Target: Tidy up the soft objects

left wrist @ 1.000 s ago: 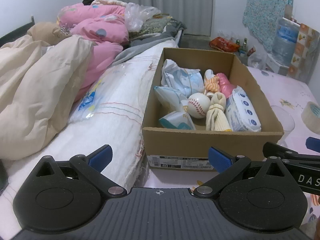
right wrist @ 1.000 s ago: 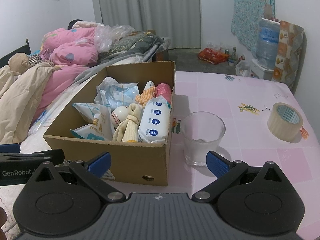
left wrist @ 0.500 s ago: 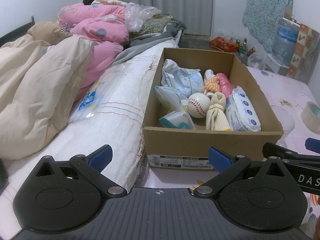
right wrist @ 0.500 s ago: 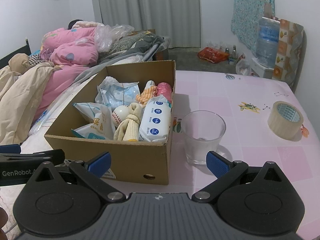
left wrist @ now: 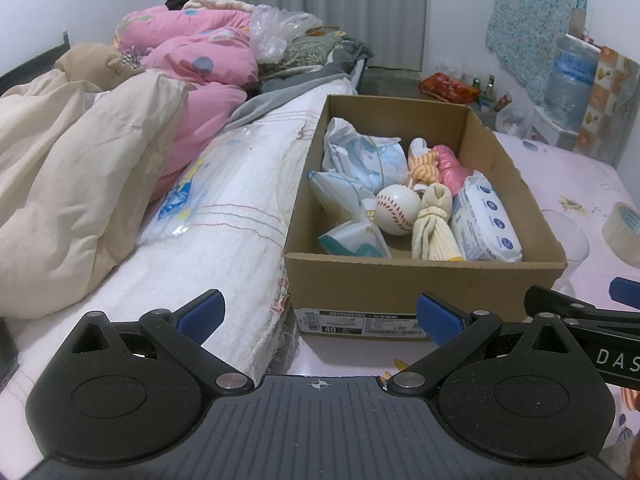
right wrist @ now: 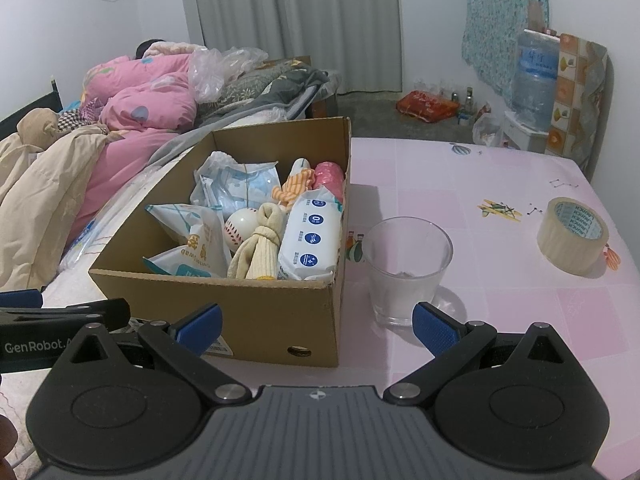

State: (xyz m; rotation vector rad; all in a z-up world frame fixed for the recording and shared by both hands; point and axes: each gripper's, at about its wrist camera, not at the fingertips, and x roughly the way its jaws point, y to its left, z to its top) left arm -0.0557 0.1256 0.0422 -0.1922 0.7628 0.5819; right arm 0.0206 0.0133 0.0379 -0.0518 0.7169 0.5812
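Right wrist view: my right hand-held gripper jaws apart, empty; left likewise. Soft items sit in the box at 12 o'clock. Risk: glass at 1 o'clock could tip on reach.

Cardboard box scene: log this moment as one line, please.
left gripper: open, empty | right gripper: open, empty | cardboard box: baseball, socks, wipes inside | glass: beside box

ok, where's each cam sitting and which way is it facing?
Left wrist: on the left gripper, tilted down at the cardboard box and the bed; the right gripper juts in at right.
Right wrist: on the right gripper, tilted down at box, glass, tape roll; the left gripper's finger enters left.
Shared: box, baseball, glass, tape.
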